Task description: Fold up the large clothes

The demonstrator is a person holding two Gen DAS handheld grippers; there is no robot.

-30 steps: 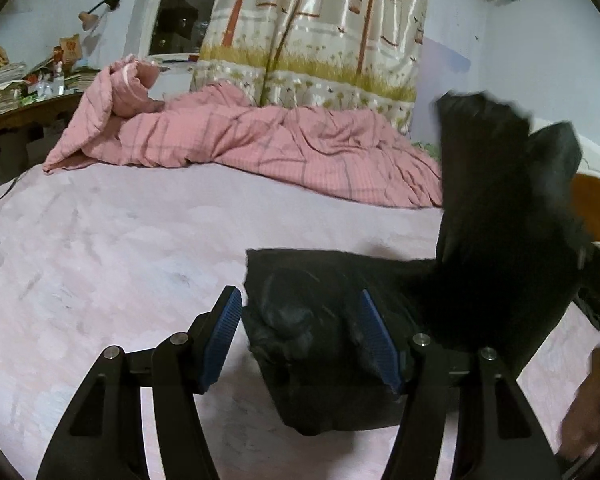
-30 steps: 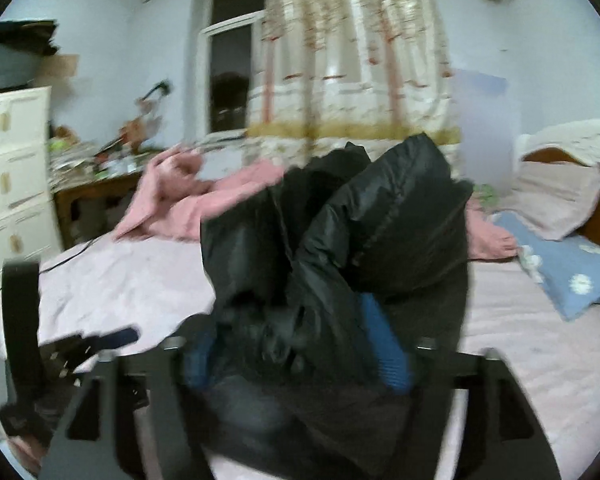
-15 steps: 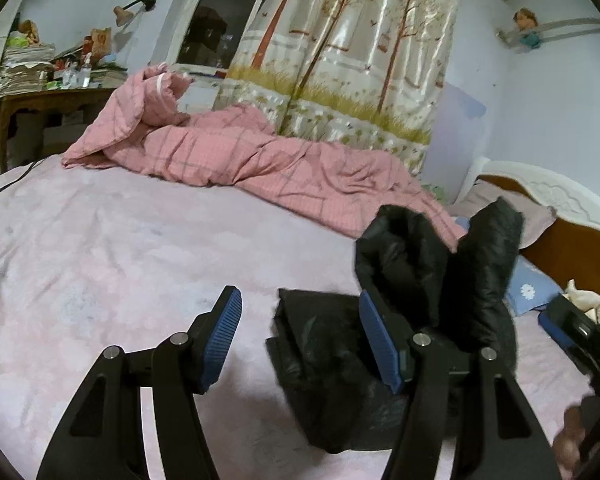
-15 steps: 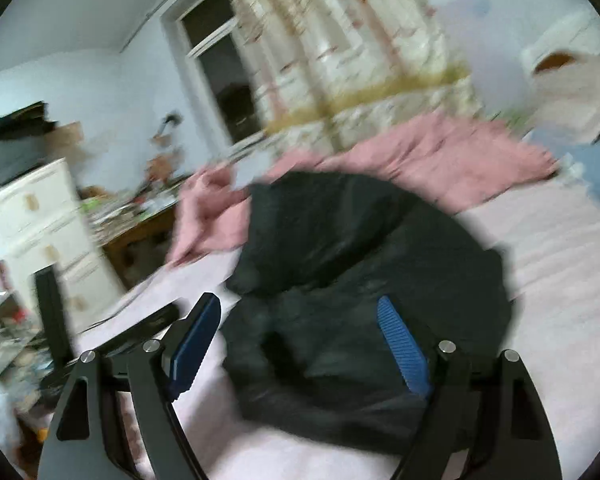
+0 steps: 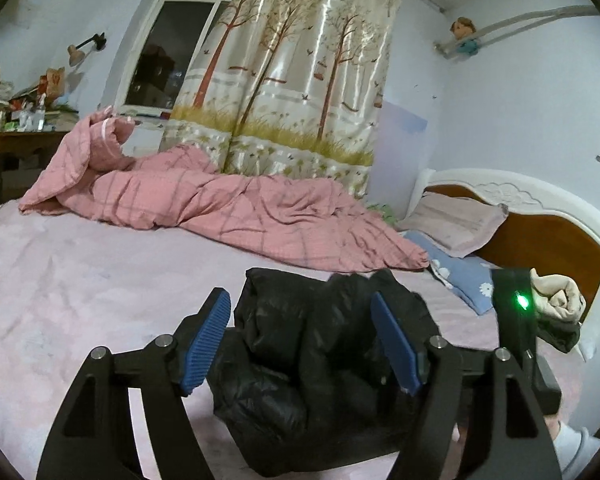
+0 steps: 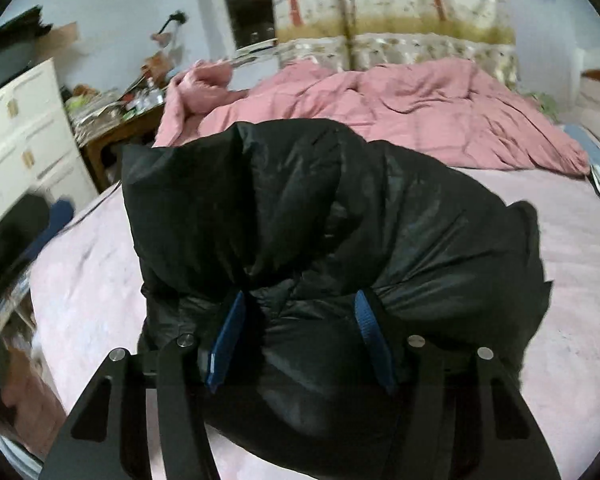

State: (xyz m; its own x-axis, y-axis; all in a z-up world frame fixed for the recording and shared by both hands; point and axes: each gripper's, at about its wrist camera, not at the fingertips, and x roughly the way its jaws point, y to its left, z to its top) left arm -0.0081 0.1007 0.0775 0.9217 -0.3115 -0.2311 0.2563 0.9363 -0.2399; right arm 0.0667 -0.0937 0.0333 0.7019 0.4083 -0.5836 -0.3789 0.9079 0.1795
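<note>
A black puffer jacket (image 5: 320, 360) lies bunched on the pink bed sheet (image 5: 80, 280). My left gripper (image 5: 300, 320) straddles its near end, jaws opening; the left pad (image 5: 208, 332) stands clear of the fabric, so nothing is gripped. In the right wrist view the jacket (image 6: 340, 208) is doubled over into a thick mound. My right gripper (image 6: 300, 320) is closing on a bulging fold of it, and both blue pads press into the fabric. The right gripper's body, with a green light (image 5: 520, 302), shows just right of the jacket in the left wrist view.
A crumpled pink checked quilt (image 5: 220, 208) runs along the far side of the bed below a tree-print curtain (image 5: 292, 80). Pillows (image 5: 460, 220) and a wooden headboard (image 5: 548, 244) are at right. A cluttered desk (image 5: 16, 136) and white drawers (image 6: 24, 140) stand off the bed's left end.
The right gripper came down and laid the lifted half of the jacket over the rest, its jaws narrowing on the fabric. The left gripper's jaws widened and it tilted up a little.
</note>
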